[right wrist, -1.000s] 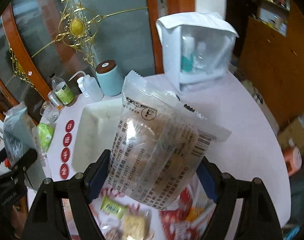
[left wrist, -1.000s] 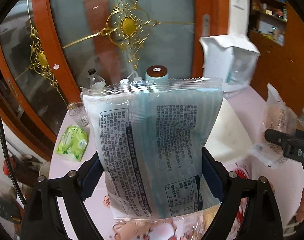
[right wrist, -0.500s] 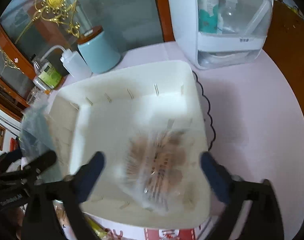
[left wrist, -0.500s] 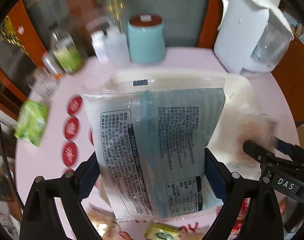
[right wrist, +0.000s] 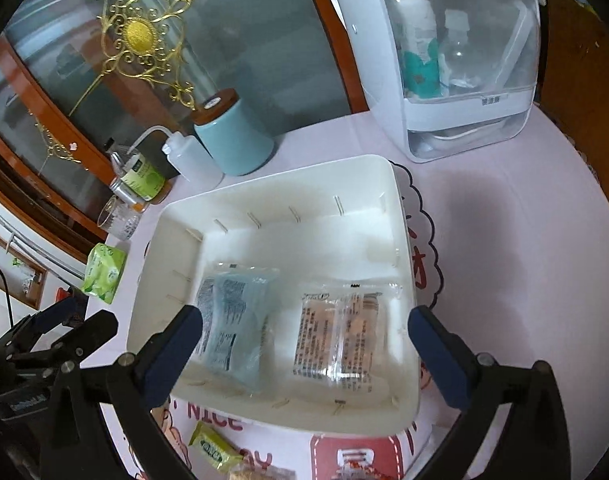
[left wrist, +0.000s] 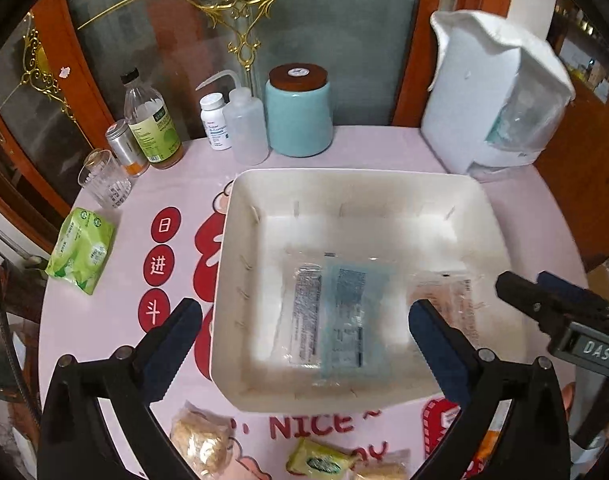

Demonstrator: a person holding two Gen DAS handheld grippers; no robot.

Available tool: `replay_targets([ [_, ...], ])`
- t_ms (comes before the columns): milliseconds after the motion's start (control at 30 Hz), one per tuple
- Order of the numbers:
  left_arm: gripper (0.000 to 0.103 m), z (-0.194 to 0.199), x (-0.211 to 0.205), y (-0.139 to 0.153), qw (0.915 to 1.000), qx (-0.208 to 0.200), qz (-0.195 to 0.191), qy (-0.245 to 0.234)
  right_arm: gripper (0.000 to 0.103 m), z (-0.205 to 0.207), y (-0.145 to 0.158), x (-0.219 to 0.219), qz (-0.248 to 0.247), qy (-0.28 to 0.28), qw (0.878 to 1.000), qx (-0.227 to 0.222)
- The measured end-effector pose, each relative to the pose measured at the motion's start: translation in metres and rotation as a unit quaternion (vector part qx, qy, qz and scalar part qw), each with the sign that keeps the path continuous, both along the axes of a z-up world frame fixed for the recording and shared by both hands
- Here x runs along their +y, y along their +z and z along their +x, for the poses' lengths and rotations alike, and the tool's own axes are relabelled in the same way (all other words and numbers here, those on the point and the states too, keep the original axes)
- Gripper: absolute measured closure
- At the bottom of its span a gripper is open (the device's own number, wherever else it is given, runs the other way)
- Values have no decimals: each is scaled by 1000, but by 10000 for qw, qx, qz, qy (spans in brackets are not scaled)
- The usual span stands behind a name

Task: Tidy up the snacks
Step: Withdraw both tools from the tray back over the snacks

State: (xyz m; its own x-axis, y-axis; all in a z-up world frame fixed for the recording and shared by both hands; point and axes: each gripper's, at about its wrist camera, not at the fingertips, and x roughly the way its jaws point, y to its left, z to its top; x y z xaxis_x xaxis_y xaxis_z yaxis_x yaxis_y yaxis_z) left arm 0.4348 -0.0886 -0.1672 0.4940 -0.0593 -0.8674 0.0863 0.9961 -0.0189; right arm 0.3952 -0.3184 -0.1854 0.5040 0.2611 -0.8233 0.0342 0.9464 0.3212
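A white tray stands in the middle of the pink table. Two packs lie flat in it, side by side. On the left is a blue snack pack. On the right is a clear pack of brown biscuits. My left gripper hovers above the blue pack with its jaws opening wide; the pads touch nothing. My right gripper hangs open over the clear pack, also touching nothing. Each gripper shows at the edge of the other's view.
Several small snacks lie near the table's front edge, among them a yellow-green sweet. A green pack lies at the left. Behind the tray stand a teal jar, bottles and a glass; a white storage box stands back right.
Both grippers came down over the tray and opened. The blue pack left the left jaws and the clear pack left the right jaws; both now lie in the tray.
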Motion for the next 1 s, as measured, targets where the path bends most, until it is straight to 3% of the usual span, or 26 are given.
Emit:
replay_targets([
  [200, 0, -45, -4, 31, 9986, -323, -99, -407, 0, -41, 26, 2, -9, -19, 9996, -283],
  [333, 0, -83, 2, 50, 9963, -509, -252, -646, 0, -77, 41, 8, 237, -40, 9988, -428],
  [500, 0, -132, 22, 67, 9964, -377, -418, -628, 0, -130, 65, 27, 473, -42, 9969, -620],
  [767, 0, -212, 68, 82, 9961, -277, -515, -664, 0, -217, 97, 64, -240, 122, 9960, -852],
  [1000, 0, -286, 97, 91, 9949, -609, -236, -763, 0, -281, 102, 70, -652, 40, 9934, -947],
])
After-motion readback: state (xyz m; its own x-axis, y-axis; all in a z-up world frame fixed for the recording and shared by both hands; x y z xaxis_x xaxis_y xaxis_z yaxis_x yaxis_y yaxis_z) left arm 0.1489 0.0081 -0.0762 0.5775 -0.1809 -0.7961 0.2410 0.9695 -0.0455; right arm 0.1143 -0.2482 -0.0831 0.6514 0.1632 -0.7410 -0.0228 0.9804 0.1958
